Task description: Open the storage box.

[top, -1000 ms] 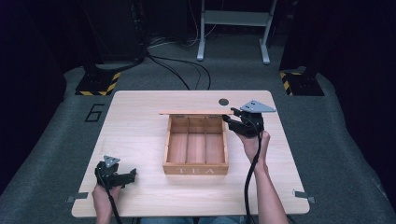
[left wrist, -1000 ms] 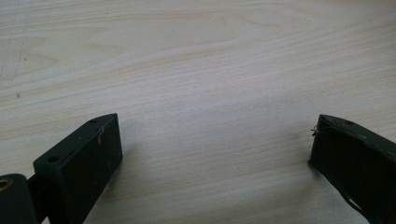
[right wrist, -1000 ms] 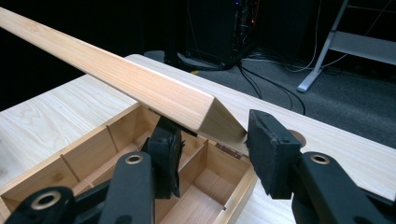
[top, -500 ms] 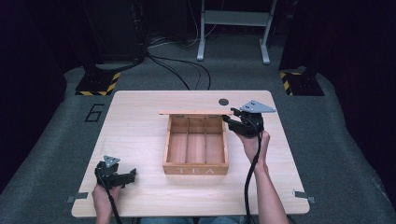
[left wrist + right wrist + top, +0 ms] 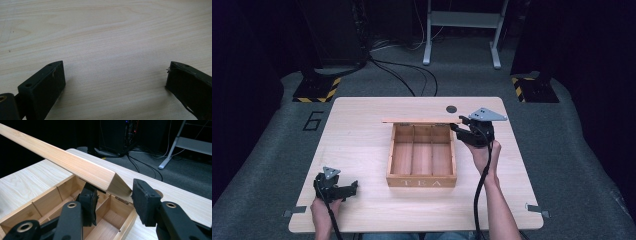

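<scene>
A wooden tea box stands in the middle of the table, with empty compartments inside. Its lid is raised on the hinges at the far side. My right gripper is at the lid's right corner. In the right gripper view the lid runs between the jaws, one jaw on its inner face over the box and one on its outer face, so the gripper is shut on the lid. My left gripper rests near the table's front left, its jaws wide open over bare wood.
A dark round hole sits in the tabletop behind the box. Cables and a metal stand are on the floor beyond the table. A "6" is marked on the mat at the left.
</scene>
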### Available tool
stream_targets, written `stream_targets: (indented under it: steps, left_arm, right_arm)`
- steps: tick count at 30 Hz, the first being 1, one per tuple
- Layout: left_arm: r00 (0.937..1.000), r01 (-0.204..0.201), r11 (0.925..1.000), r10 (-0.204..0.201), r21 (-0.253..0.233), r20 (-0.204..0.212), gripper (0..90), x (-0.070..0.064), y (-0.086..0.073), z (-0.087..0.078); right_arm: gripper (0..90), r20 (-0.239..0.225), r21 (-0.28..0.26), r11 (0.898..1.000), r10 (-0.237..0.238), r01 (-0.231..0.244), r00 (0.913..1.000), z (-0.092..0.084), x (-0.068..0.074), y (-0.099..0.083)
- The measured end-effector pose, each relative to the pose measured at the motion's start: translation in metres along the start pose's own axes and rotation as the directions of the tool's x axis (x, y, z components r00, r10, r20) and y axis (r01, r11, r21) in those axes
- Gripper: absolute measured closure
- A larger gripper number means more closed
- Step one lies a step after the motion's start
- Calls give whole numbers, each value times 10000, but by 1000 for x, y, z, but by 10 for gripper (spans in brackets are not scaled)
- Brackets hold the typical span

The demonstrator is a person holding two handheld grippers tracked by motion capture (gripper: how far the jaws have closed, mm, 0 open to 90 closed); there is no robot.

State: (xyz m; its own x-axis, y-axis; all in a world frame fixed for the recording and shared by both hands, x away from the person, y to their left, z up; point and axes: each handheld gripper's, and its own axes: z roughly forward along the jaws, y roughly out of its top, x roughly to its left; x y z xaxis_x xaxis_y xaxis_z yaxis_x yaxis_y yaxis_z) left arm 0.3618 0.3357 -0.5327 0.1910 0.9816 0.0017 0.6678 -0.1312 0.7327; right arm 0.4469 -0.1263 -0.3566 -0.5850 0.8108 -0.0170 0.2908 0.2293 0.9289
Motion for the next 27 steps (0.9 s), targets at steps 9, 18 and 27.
stream_targets:
  steps: [9,18,27]
  left_arm:
    - [10000,-4,10000,4,-1,-1,19,0,0,0]
    - [10000,0,10000,0,-3,-2,19,0,0,0]
    - [10000,-5,10000,5,2,0,19,0,0,0]
  right_arm:
    - [555,4,-16,10000,5,-5,10000,0,0,0]
    - [555,10,0,10000,19,-19,10000,0,0,0]
    - [556,16,7,10000,13,-13,10000,0,0,0]
